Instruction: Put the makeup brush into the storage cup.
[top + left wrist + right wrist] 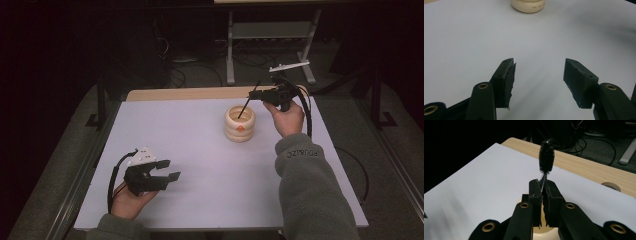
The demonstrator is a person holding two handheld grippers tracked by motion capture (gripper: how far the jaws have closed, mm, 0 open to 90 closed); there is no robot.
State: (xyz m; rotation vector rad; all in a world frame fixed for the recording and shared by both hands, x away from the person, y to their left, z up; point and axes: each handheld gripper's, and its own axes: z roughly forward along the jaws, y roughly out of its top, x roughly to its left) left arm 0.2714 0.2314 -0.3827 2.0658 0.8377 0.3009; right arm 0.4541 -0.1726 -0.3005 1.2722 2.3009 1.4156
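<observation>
Right gripper (256, 94): hovering near the far right corner of the worktop, just above and to the right of the cup; its jaws are pressing together on the thin wire stem of the brush, as the right gripper view (543, 192) is showing.
Brush (546, 157): a slim black bottle brush, pinched by its wire; in the right gripper view the bristle head is sticking up past the jaw tips, and in the high view (245, 107) the stem is slanting down from the jaws into the mouth of the cup.
Cup (239, 123): a cream, ribbed, ring-stacked holder with an orange dot on its side, standing upright on the worktop right of centre and toward the far edge; the left gripper view is catching its base (528, 5) at the top, and the right gripper view is showing its rim right under the jaws.
Left gripper (167, 170): sitting over the near left part of the worktop, well apart from the cup, pointing toward the middle; its jaws are standing spread with bare surface between them (539, 75), gripping nothing.
Right hand (285, 117): wrapping the right gripper's handle, a grey fleece sleeve running back to the near edge.
Left hand (131, 200): holding the left gripper from below at the near left corner.
Worktop (200, 150): a white sheet lying on a wooden table, whose bare wood strip is showing along the far edge.
</observation>
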